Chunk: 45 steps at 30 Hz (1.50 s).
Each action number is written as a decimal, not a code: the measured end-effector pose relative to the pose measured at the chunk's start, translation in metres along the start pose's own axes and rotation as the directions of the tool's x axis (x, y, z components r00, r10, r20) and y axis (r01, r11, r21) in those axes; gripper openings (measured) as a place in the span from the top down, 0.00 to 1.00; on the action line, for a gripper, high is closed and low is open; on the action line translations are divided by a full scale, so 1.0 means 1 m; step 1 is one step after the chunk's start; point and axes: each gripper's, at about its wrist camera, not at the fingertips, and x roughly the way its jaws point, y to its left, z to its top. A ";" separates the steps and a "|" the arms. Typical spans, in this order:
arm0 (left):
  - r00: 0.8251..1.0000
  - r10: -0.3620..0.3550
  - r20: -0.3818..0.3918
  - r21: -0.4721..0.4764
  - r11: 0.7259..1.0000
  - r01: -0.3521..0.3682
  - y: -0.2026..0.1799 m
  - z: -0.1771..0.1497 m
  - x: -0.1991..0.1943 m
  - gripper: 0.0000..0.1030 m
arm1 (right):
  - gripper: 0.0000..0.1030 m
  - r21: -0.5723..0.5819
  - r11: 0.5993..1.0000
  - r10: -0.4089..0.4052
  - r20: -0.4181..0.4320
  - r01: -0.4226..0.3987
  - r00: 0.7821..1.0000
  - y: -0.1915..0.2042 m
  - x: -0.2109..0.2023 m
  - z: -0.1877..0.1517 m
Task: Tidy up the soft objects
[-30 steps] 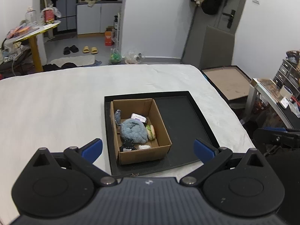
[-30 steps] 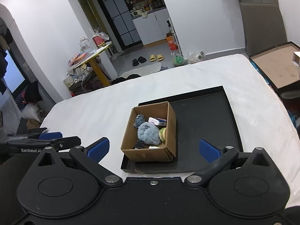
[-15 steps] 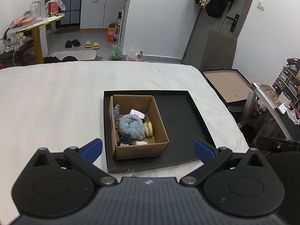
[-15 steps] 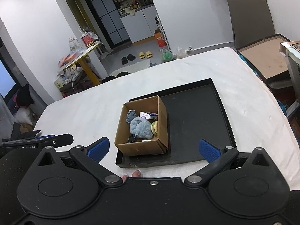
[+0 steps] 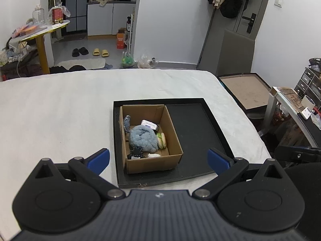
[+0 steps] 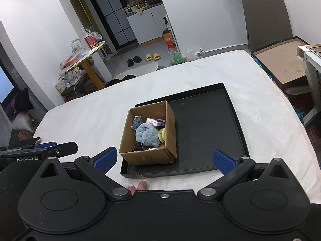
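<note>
White bed (image 5: 60,110) wide open; cardboard box (image 5: 152,162) fills black tray (image 5: 192,132) left half; both fingers released.

Black hand-held gripper (image 5: 158,157), blue finger pads (image 5: 99,159), silver pivot screws.

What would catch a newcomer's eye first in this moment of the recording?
The open cardboard box packed with small soft things stands in the left part of a black tray on the white bed cover. A fluffy blue plush fills its middle, with a burger-shaped toy against the right wall. Both the left gripper and right gripper hang wide open and empty on the near side of the tray.
</note>
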 end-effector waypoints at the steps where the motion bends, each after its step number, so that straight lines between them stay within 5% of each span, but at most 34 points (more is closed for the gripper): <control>1: 1.000 0.001 -0.002 -0.001 1.000 -0.001 0.000 0.000 0.000 0.01 | 0.00 0.000 1.000 0.001 0.000 -0.001 1.000 0.001 0.000 0.000; 45: 1.000 -0.003 -0.001 -0.006 1.000 0.003 0.002 0.000 -0.001 0.01 | 0.00 -0.023 1.000 -0.005 -0.004 0.005 1.000 0.007 0.003 0.004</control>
